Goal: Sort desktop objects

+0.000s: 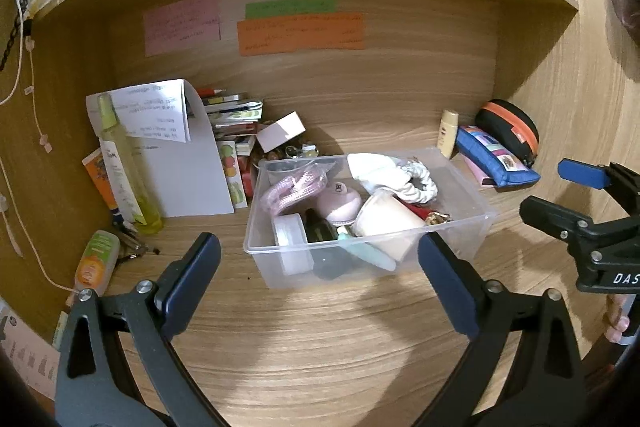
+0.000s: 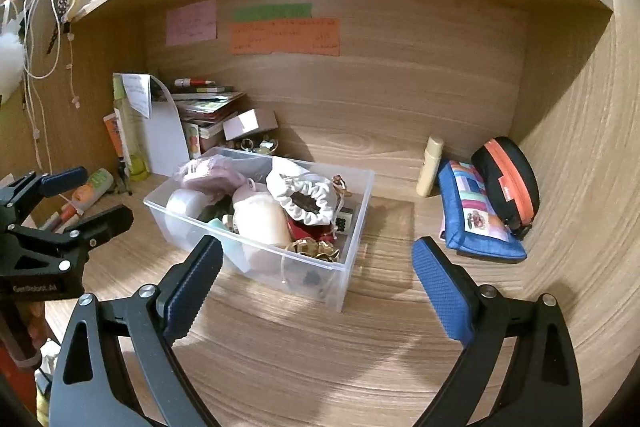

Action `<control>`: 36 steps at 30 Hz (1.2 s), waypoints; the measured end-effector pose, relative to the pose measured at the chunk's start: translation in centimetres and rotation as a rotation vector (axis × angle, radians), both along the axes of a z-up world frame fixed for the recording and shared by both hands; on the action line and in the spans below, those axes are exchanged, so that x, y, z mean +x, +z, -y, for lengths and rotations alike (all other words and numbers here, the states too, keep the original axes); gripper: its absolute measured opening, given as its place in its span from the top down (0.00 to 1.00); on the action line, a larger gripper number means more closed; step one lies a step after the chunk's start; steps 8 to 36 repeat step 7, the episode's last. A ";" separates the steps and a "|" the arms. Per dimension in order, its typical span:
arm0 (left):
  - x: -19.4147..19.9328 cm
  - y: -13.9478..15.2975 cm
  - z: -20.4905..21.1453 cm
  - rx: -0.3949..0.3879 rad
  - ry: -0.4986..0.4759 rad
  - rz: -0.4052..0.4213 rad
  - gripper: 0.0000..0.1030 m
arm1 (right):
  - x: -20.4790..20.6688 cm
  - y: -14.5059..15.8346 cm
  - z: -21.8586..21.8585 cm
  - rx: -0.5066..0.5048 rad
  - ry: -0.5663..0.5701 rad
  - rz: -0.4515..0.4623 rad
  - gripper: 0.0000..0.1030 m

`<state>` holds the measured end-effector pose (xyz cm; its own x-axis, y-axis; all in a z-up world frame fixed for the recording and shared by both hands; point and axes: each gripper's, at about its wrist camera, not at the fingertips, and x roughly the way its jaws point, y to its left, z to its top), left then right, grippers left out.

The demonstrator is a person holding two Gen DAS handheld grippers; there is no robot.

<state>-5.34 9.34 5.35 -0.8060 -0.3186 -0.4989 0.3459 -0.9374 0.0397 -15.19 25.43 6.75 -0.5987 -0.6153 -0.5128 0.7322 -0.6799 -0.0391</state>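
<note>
**Bin sits dead ahead of both open hand-held grippers, nothing gripped**

Clear plastic bin [image 1: 368, 223] full of small items sits on the table [image 1: 320, 339], a bit beyond both tools. Left hand-held gripper [image 1: 320, 283] spread wide, empty, jaws framing the bin's near wall but apart from it. Right hand-held gripper [image 2: 316, 287] also wide, empty; in its view the bin [image 2: 260, 227] lies ahead and slightly left, one corner pointing at it. Bin's long axis runs roughly left-right across the left view, skewed in the right view. Judged: left tool is squarer to the bin and looks a little nearer. Blue pouch [image 2: 476, 219] and black case with orange zip [image 2: 508, 183] lie ahead-right of the right tool, clearly its side, well apart from the bin. Orange-label bottle [image 1: 94, 263] lies far left, left tool's side. Which item goes next cannot be told
</note>
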 end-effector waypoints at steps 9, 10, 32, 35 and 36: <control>0.0 0.0 -0.1 0.007 -0.016 -0.007 0.03 | -0.1 -0.4 0.4 -0.002 0.017 0.021 0.08; 0.0 0.0 -0.1 0.007 -0.016 -0.007 0.03 | -0.1 -0.4 0.4 -0.002 0.017 0.021 0.08; 0.0 0.0 -0.1 0.007 -0.016 -0.007 0.03 | -0.1 -0.4 0.4 -0.002 0.017 0.021 0.08; 0.0 0.0 -0.1 0.007 -0.016 -0.007 0.03 | -0.1 -0.4 0.4 -0.002 0.017 0.021 0.08; 0.0 0.0 -0.1 0.007 -0.016 -0.007 0.03 | -0.1 -0.4 0.4 -0.002 0.017 0.021 0.08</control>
